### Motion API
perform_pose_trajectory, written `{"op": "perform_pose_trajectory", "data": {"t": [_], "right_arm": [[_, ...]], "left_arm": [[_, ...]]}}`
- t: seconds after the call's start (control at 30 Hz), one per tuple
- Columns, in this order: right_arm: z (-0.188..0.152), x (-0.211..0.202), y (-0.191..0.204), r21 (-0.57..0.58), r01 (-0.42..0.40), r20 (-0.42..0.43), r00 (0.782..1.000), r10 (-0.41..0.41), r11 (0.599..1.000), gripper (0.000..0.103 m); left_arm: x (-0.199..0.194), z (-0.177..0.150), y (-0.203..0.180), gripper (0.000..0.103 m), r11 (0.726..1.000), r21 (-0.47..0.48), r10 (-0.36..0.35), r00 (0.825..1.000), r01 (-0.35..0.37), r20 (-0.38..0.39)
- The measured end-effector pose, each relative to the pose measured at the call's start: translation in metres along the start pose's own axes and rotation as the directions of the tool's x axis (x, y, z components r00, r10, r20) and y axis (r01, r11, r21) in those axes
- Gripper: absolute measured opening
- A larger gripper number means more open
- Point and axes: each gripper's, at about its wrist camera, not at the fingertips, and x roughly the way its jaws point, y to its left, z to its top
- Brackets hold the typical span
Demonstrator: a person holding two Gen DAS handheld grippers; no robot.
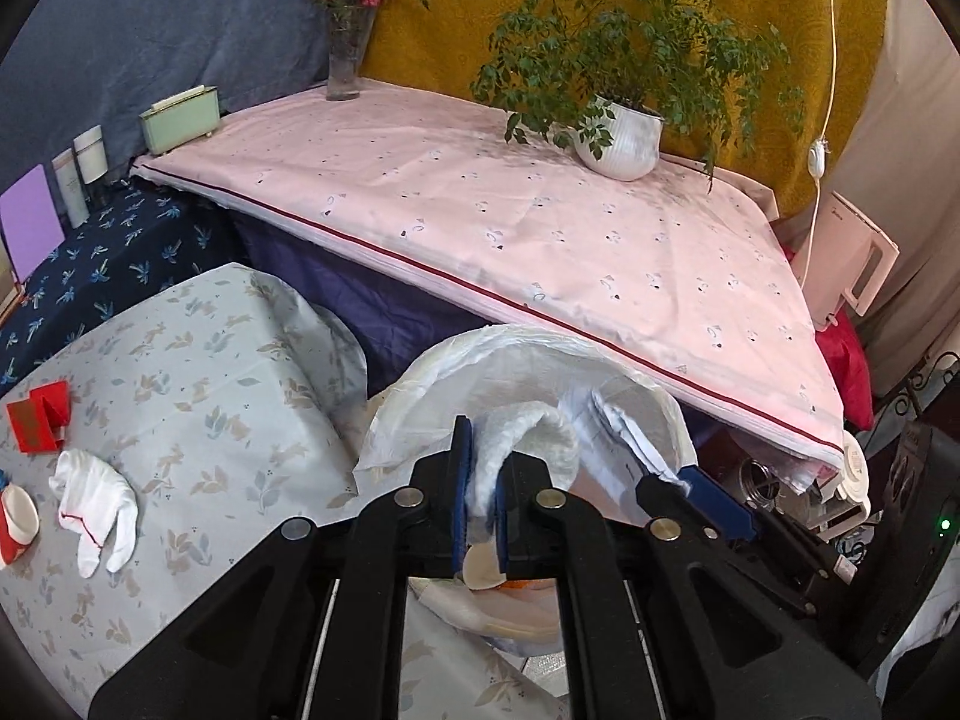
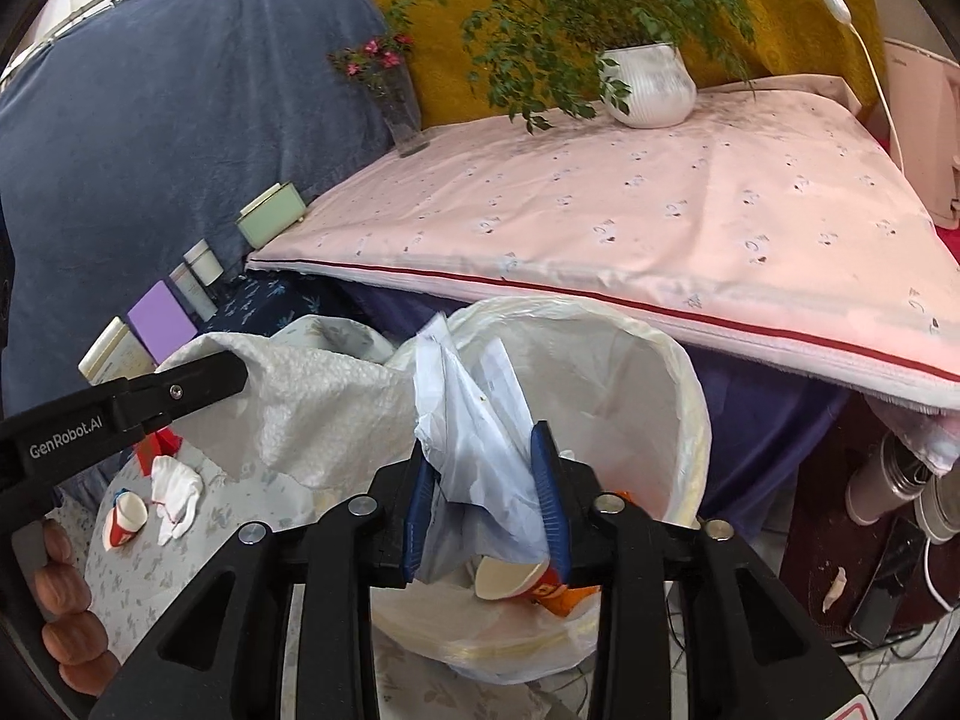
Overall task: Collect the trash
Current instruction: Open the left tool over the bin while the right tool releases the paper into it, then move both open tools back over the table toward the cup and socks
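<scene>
A bin lined with a white bag [image 1: 396, 414] [image 2: 678, 396] stands below both grippers, beside the leaf-print table. My left gripper [image 1: 483, 504] is shut on a looped white paper towel [image 1: 531, 438] over the bin's mouth. In the right wrist view that towel [image 2: 324, 408] hangs from the left gripper's black fingers [image 2: 204, 384]. My right gripper [image 2: 486, 504] holds crumpled pale paper [image 2: 474, 438] between its blue pads, above the bin. An orange paper cup [image 2: 522, 582] lies inside. On the table lie a white glove [image 1: 96, 510], a red-and-white cup [image 1: 18, 519] and a red carton [image 1: 39, 420].
A pink-covered table [image 1: 540, 228] behind the bin carries a potted plant [image 1: 621, 141] and a flower vase [image 1: 345, 60]. A green box [image 1: 180, 117], bottles and a purple box [image 1: 30, 222] line the left. Cups, cables and clutter [image 2: 888, 480] crowd the floor at right.
</scene>
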Motion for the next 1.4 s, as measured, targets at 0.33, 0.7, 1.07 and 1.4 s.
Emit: {"op": "perform_pose_trajectory", "data": {"t": [0.33, 0.7, 1.07, 1.4], "right_arm": [[0.000, -0.011, 0.000, 0.014, 0.001, 0.019, 1.000, -0.002, 1.000, 0.043], [-0.003, -0.028, 0.045, -0.072, -0.019, 0.048, 0.999, 0.022, 0.997, 0.053], [-0.017, -0.021, 0.103, -0.152, -0.082, 0.010, 0.996, 0.084, 0.985, 0.059], [-0.035, -0.003, 0.168, -0.242, -0.137, -0.049, 0.990, 0.129, 0.961, 0.065]], "left_arm": [[-0.005, -0.003, 0.015, 0.049, 0.998, -0.050, 0.048, 0.999, -0.048, 0.015], [-0.034, -0.014, 0.051, 0.067, 0.990, -0.109, 0.098, 0.994, -0.091, 0.058], [-0.068, -0.037, 0.131, 0.085, 0.947, -0.252, 0.223, 0.972, -0.198, 0.074], [-0.094, -0.070, 0.217, 0.092, 0.877, -0.369, 0.342, 0.939, -0.307, 0.032]]}}
